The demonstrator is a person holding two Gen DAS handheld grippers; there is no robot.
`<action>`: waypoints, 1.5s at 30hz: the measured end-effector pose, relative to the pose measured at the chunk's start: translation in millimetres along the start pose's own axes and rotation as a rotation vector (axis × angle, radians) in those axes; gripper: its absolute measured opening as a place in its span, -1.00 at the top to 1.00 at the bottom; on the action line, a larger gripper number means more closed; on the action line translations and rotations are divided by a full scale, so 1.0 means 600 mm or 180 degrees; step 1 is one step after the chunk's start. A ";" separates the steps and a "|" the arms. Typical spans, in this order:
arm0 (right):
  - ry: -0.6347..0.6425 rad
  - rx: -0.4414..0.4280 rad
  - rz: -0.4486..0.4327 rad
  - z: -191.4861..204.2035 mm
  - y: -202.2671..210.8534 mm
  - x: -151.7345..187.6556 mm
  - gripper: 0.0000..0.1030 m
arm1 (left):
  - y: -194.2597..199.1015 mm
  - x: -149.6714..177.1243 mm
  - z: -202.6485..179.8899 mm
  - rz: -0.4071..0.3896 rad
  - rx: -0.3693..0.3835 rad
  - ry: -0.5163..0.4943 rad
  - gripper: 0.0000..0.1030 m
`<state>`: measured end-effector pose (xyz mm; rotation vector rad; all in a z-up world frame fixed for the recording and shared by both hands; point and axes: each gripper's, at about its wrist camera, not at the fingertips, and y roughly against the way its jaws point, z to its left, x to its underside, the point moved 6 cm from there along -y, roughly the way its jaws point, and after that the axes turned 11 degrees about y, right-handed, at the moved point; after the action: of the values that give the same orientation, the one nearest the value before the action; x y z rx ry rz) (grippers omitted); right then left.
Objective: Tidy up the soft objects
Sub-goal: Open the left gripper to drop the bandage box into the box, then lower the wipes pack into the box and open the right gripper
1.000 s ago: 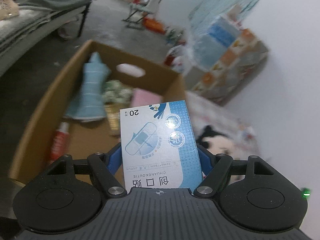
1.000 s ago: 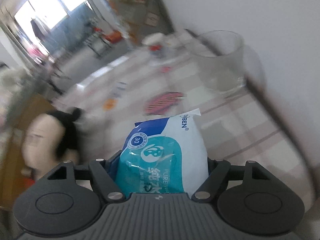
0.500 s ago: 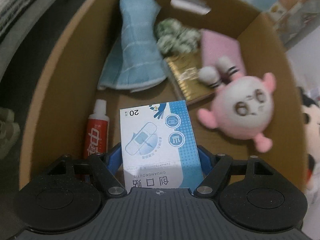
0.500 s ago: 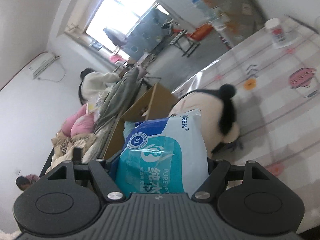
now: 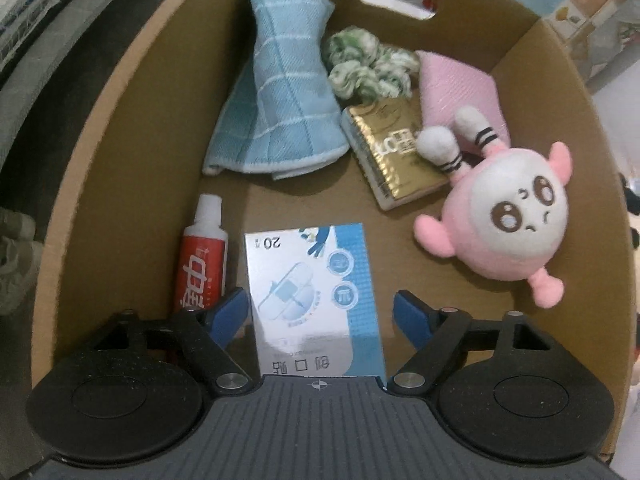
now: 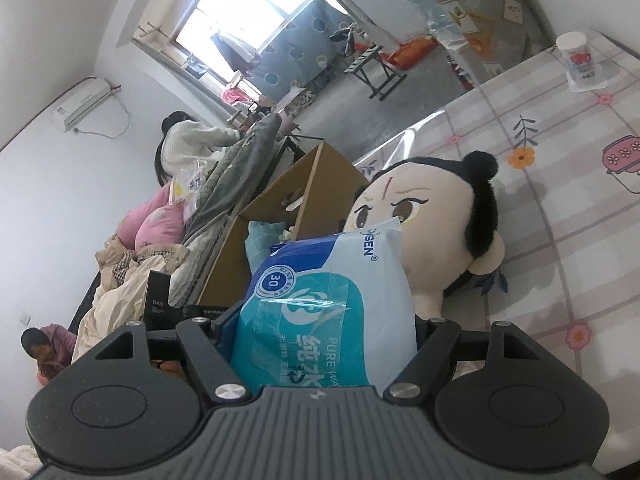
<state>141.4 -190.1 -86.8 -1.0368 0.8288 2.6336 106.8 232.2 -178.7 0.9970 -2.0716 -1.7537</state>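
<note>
Black ribbed left gripper (image 5: 320,312), silver screws, seemingly blue fingers (image 5: 230,312).

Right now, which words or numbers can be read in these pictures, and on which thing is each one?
"20": plaster box, upside down.
"创口贴": same box, upside down.
"30": wipes pack.
"PURE": same pack.
"SEN": its top edge; the start is hidden.
"DAS": black box.
Red tube, gold pack: too blurred.

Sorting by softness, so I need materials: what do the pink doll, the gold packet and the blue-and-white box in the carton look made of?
pink doll: plush fabric, fuzzy matte nap.
gold packet: probably foil or metallised wrap, shiny glints.
blue-and-white box: thin printed card, smooth with sharp straight edges.
</note>
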 end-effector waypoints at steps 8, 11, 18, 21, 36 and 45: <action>0.0087 -0.0075 -0.0018 0.028 0.001 -0.014 0.30 | 0.042 0.005 -0.002 -0.0189 0.0143 0.0005 -0.66; 0.0195 -0.0175 -0.0035 0.057 -0.004 -0.032 0.30 | 0.080 0.013 -0.002 -0.0392 0.0298 0.0041 -0.73; 0.0539 -0.0544 0.0177 0.166 -0.092 -0.075 0.29 | 0.180 0.042 0.011 -0.0988 0.0588 0.0216 -0.97; 0.0601 -0.0531 0.0525 0.200 -0.176 -0.082 0.29 | 0.218 0.053 0.029 -0.1261 0.0613 0.0351 -0.99; 0.0921 0.0798 0.2354 0.184 -0.527 0.032 0.25 | 0.264 0.057 0.111 -0.1823 0.0648 0.0655 -0.99; 0.0875 0.0822 0.2518 0.187 -0.534 0.056 0.42 | 0.248 0.055 0.134 -0.1747 0.0729 0.0754 -0.99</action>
<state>170.4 136.9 -180.2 -1.1871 1.9210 2.8557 -14.8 279.1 -66.2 1.8863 -1.9968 -1.5235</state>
